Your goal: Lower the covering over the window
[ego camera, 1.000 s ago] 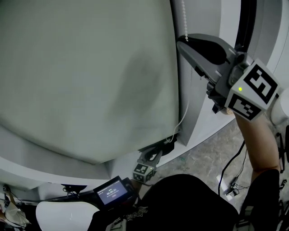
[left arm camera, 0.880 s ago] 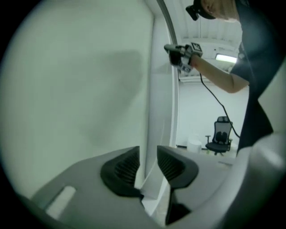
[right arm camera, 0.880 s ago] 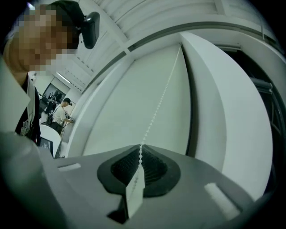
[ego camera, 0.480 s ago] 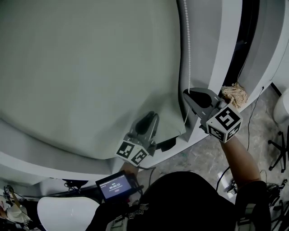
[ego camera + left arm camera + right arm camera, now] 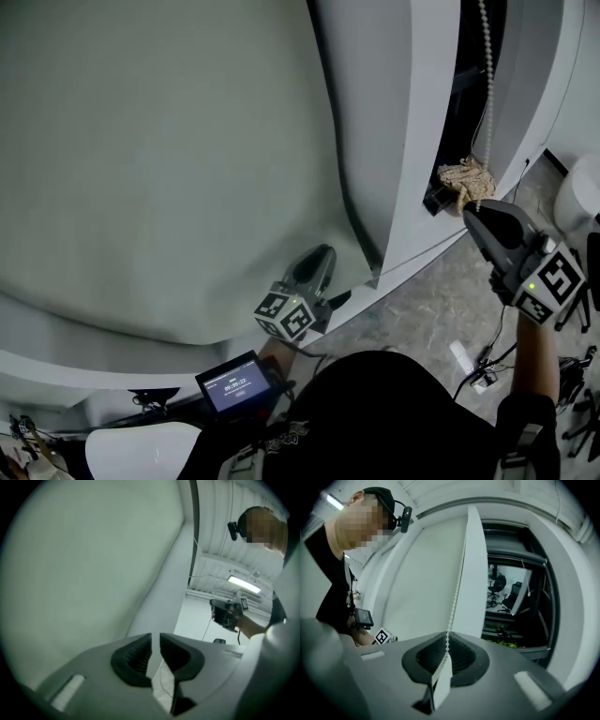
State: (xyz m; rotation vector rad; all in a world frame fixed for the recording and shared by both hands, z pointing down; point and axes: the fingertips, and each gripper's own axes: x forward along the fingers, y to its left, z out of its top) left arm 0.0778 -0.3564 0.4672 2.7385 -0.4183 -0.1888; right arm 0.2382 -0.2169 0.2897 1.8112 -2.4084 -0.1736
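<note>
The light, limp blind [image 5: 169, 159] fills 10 o'clock, best worked by its thin, likely slippery bead chain [image 5: 487, 94] at 2 o'clock, pinched in the right gripper [image 5: 473, 216], while the left gripper [image 5: 322, 255], just narrowing, holds nothing.

Floor [image 5: 436, 314]: mottled grey stone, near right, with thin cables [image 5: 484, 378] lying on it. White wall panel [image 5: 394, 141] stands upright, centre right. Just right of it is a dark window opening [image 5: 469, 103], with a crumpled tan cloth [image 5: 464, 176] on its sill. Through the glass: office chairs [image 5: 501, 584], green plants [image 5: 506, 638] lower down. White rounded tabletop [image 5: 141, 450], near left. Ribbed white ceiling [image 5: 220, 566], one strip light [image 5: 243, 584] lit.
</note>
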